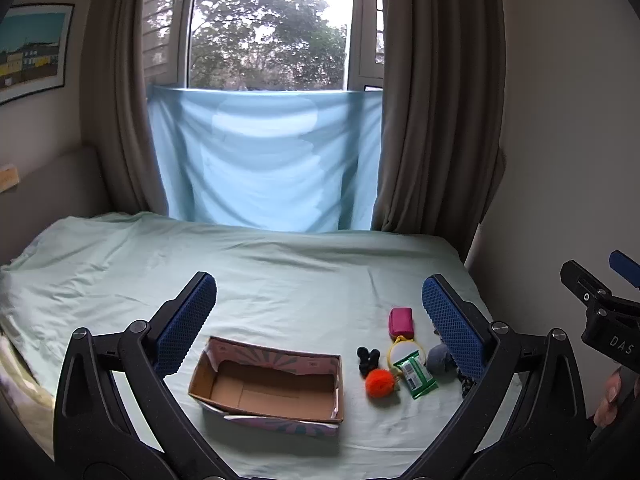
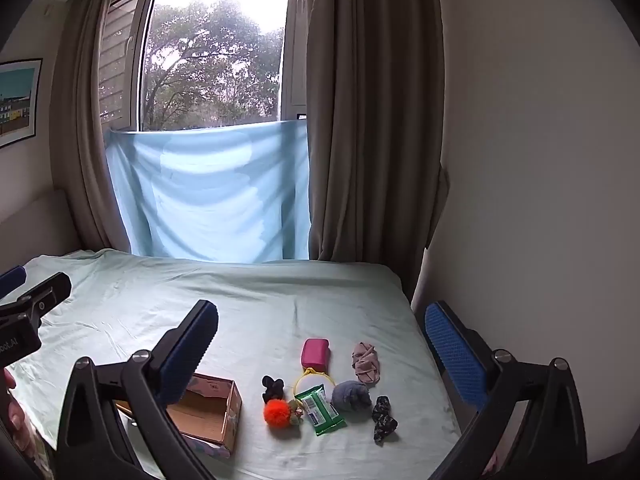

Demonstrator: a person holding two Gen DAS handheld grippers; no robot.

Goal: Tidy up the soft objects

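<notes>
From the left wrist we see our left gripper point(image 1: 319, 312) spread wide and empty above the cardboard box point(image 1: 267, 388) on the bed point(image 1: 280, 272) — from the right wrist, our right gripper point(image 2: 322, 344) likewise released over the soft objects (orange pompom point(image 2: 276, 412), pink pouch point(image 2: 315, 352)) beside the box.

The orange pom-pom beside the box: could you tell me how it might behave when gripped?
The orange pom-pom looks fluffy, so it would probably squash easily and weigh little. Being round, it might roll if nudged, though the soft bed sheet should slow it.
</notes>
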